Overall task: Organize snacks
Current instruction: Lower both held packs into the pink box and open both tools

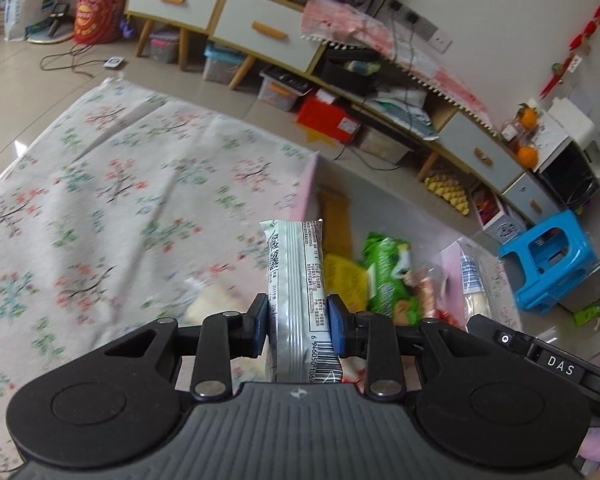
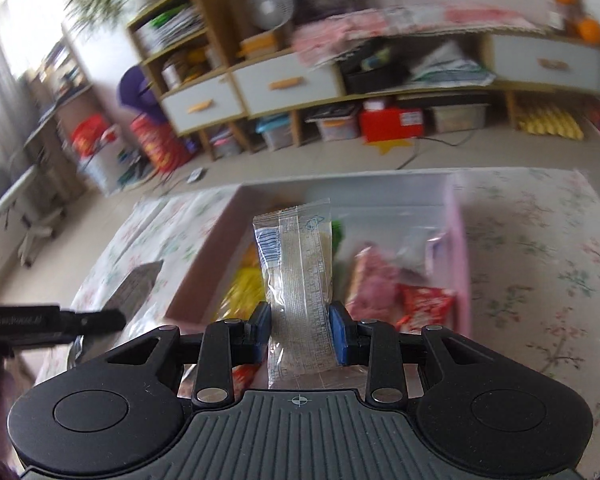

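Observation:
My left gripper [image 1: 299, 318] is shut on a grey-and-white snack packet [image 1: 298, 280] with a barcode, held upright above the near edge of a pink box [image 1: 308, 184]. Inside the box lie a green packet [image 1: 388, 276], a yellow packet [image 1: 346, 276] and other snacks. My right gripper [image 2: 299, 322] is shut on a clear-wrapped snack bar [image 2: 298, 264] with blue print, held upright over the same pink box [image 2: 458, 240], where yellow [image 2: 242, 288], pink [image 2: 374, 280] and red [image 2: 424, 304] packets lie. The left gripper's black body [image 2: 52, 322] shows at the left edge of the right wrist view.
The box sits on a table under a floral cloth [image 1: 120, 200]. A pale packet [image 1: 212, 300] lies blurred on the cloth beside the box. Behind stand white-drawer cabinets [image 1: 220, 12], storage bins on the floor, a blue stool [image 1: 548, 264] and a microwave [image 1: 572, 160].

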{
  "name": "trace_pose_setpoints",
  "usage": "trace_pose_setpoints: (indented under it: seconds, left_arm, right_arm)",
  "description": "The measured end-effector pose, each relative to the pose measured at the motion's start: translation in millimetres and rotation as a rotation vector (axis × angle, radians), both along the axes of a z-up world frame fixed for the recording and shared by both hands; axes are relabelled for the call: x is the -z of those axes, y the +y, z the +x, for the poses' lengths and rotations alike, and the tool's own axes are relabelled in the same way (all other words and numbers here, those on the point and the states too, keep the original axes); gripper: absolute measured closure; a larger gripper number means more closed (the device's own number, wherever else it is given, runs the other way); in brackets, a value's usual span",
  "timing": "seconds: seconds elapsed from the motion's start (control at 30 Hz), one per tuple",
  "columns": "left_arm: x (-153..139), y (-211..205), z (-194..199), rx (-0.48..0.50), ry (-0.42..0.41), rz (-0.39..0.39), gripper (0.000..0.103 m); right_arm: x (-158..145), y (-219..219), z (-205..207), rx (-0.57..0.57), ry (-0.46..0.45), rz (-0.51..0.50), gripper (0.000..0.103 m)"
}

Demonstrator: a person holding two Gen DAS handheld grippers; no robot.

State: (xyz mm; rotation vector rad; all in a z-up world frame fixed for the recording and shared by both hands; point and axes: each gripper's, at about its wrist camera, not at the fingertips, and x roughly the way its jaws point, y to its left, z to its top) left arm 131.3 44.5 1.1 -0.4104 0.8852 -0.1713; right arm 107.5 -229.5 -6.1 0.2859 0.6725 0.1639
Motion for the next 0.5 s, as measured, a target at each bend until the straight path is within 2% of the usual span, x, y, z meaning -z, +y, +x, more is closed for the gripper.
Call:
trace_pose_setpoints:
  seconds: [0.07, 0.17, 0.33, 0.5]
  left_arm:
    - [1, -9, 10, 0.015, -0.017, -0.007, 0.075]
    - [7, -24, 25, 0.036, -0.021, 0.035, 0.075]
    - [21, -37, 38, 0.035, -0.049, 0.046, 0.075]
    - [30, -51, 40, 0.049, -0.061, 0.091, 0.075]
  right_arm:
    - [0, -15, 3, 0.053, -0.006, 0.046, 0.072]
    - [3, -31, 8, 0.105, -0.007, 0.092, 0.072]
    - [18, -38, 13, 0.162, 0.020, 0.115, 0.072]
    - [28, -44, 24, 0.218, 0.045, 0.163, 0.072]
